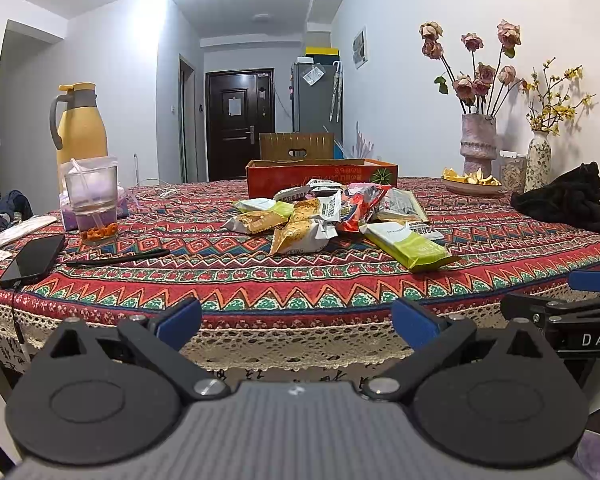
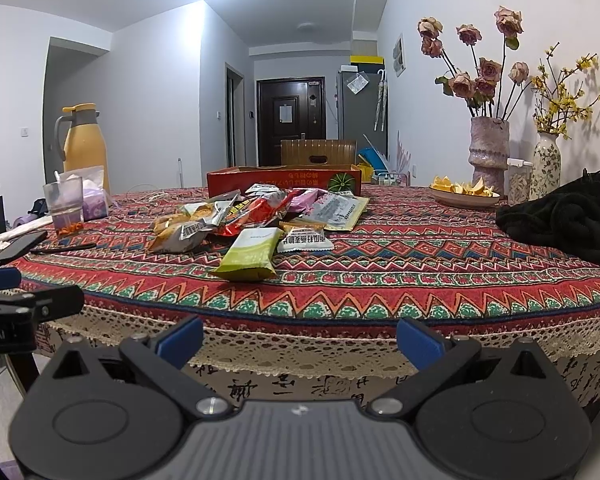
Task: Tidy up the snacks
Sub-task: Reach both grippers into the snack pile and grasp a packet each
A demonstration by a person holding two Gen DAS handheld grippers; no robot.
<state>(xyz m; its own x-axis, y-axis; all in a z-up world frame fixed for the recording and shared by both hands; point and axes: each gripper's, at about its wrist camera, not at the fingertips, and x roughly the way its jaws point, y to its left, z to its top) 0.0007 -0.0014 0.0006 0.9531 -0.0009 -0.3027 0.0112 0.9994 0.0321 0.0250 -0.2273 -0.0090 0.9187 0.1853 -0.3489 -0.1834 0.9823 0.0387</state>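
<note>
A heap of snack packets [image 1: 320,216] [image 2: 256,216] lies in the middle of the patterned tablecloth, in front of a shallow red cardboard box [image 1: 320,174] [image 2: 284,180]. A green-and-white packet [image 1: 412,246] [image 2: 252,254] lies nearest the front. My left gripper [image 1: 296,322] hovers open at the table's front edge, nothing between its blue pads. My right gripper [image 2: 298,338] is open too, just off the lace edge, also empty. Each gripper shows at the side of the other's view.
On the left stand a yellow jug [image 1: 80,124], a glass cup with a straw [image 1: 94,200], a phone [image 1: 34,260] and a black pen [image 1: 118,258]. On the right are two flower vases [image 1: 478,144], a plate of yellow chips [image 1: 470,182] and a black cloth [image 1: 564,200].
</note>
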